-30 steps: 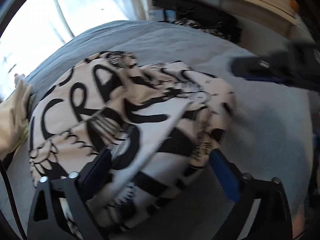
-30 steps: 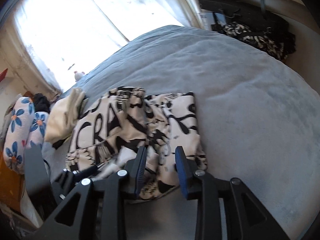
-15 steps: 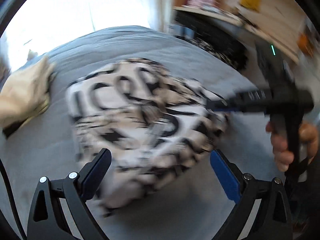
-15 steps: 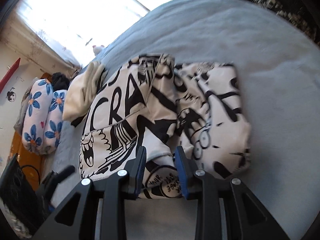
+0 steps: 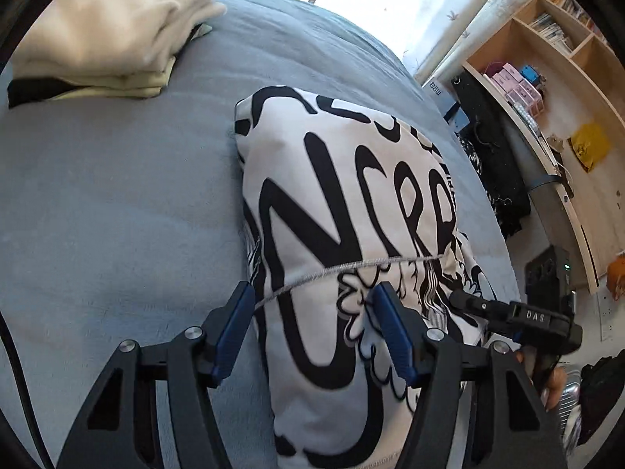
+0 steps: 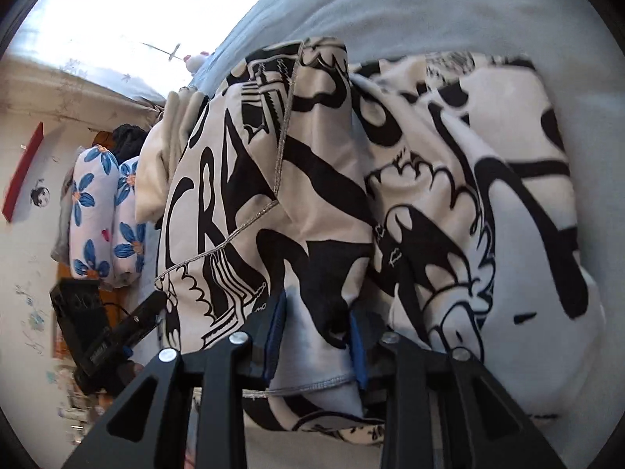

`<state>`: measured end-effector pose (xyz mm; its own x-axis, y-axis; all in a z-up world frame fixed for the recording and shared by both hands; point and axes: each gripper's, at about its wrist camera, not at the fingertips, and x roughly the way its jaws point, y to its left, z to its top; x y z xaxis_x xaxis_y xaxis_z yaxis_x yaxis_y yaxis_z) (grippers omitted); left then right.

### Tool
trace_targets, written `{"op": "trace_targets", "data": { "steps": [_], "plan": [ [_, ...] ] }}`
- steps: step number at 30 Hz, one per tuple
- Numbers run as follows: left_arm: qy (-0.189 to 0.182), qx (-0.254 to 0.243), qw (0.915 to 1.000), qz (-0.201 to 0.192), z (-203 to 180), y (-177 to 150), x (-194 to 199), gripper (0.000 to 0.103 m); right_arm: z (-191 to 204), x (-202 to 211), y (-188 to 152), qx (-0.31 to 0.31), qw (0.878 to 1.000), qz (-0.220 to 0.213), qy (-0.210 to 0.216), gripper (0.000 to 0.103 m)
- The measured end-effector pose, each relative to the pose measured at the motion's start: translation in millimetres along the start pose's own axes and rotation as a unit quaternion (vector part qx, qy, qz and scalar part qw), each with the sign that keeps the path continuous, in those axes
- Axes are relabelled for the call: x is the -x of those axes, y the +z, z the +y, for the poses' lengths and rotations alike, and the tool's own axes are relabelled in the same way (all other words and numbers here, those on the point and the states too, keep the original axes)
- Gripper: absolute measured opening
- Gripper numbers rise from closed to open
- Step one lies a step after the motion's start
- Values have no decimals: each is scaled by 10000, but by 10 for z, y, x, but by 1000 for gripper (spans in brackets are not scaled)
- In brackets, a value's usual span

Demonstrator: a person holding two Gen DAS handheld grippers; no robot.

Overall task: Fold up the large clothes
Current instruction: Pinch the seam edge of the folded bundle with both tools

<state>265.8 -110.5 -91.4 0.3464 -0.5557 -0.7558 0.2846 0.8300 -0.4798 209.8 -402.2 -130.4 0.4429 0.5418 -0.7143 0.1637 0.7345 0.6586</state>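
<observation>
A cream pile (image 5: 105, 35) lies on the grey bed (image 5: 117, 195), well apart from wooden shelves (image 5: 547, 58). Two flowered pillows (image 6: 105, 215) stand by the wall.

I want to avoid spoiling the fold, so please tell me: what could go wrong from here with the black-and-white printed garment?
1. The right tool pinches only a small bit of the black-and-white printed garment's hem; a pull might slip it free or drag the loose layers apart.
2. The left tool is open astride the garment's edge; closing there may bunch several layers.
3. The folded cream clothes lie nearby on the grey-blue bed cover; a wide swing could disturb them.
</observation>
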Motion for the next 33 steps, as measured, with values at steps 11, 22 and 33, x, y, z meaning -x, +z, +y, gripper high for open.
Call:
{"op": "trace_targets", "data": {
  "steps": [11,22,33],
  "plan": [
    [-4,-729,9973,-66,-515,0,-26,57,511,1064,-289,902,9824,-1514,-612,10],
    [847,-1797,9799,-183,-1043,-226,-407,55,-418,731,-453,-56,9848,-1406,-1018,10],
    [913,-1978,9759,-124,-1179,-275,-407,68,-137,1069,-218,45,9871,-1302,-926,44]
  ]
}}
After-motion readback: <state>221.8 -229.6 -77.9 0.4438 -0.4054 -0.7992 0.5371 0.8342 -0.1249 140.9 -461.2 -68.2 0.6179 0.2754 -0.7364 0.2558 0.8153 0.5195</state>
